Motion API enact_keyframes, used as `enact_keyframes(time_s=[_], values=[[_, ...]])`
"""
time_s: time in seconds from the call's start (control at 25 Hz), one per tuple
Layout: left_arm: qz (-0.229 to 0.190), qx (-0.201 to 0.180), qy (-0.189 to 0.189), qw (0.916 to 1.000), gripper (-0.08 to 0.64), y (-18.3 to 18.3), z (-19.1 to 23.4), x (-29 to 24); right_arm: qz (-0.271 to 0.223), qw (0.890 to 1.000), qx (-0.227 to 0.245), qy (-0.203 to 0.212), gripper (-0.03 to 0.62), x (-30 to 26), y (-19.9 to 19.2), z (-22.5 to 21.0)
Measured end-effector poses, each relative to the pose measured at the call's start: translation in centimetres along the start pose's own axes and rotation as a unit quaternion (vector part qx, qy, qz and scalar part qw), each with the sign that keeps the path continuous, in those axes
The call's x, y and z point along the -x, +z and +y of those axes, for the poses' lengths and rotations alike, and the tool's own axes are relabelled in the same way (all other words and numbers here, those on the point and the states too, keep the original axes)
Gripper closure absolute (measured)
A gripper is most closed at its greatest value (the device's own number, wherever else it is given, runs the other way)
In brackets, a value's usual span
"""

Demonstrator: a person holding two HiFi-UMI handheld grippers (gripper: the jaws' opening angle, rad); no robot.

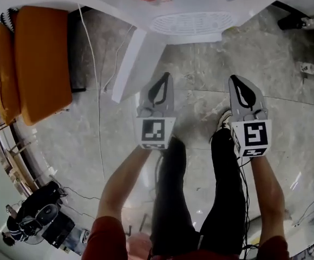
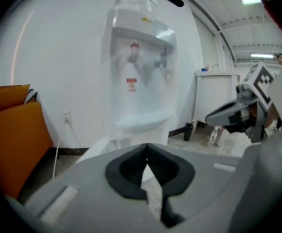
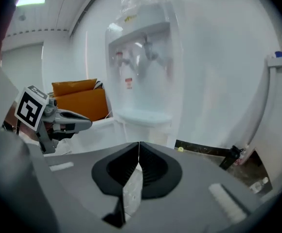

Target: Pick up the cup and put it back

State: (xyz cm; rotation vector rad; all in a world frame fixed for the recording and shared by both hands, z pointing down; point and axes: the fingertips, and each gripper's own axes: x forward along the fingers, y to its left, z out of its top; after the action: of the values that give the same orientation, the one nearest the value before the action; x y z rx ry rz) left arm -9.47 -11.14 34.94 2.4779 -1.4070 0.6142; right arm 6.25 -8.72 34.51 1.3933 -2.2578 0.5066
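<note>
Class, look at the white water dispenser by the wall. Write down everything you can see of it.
The water dispenser is a tall white, plastic-looking cabinet standing upright on the marble floor against a white wall. A clear bottle sits on top. In its front recess hang two taps, with a red label below them, and beneath juts a rounded drip tray with a slotted grille. Motion blur hides finer detail.
</note>
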Motion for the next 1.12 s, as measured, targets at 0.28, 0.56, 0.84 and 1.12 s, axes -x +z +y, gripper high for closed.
enact_keyframes(time_s=[0.28,0.56,0.84,1.12], values=[[0.005,0.011,0.035,0.9993,0.560,12.6,0.0,9.6,0.003,1.000,0.001,-0.026,0.589,9.9,11.5,1.2],[0.008,-0.001,0.046,0.9989,0.560,23.2,-1.0,17.0,-0.005,0.999,-0.014,-0.051,0.589,17.8,21.5,1.4],[-0.012,-0.008,0.022,0.9996,0.560,33.9,-0.4,21.5,-0.026,0.998,0.007,-0.065,0.589,24.1,31.5,0.5],[-0.026,0.019,0.054,0.9981,0.560,41.5,3.0,25.2,-0.072,0.994,-0.029,-0.072,0.589,27.5,39.9,2.0]])
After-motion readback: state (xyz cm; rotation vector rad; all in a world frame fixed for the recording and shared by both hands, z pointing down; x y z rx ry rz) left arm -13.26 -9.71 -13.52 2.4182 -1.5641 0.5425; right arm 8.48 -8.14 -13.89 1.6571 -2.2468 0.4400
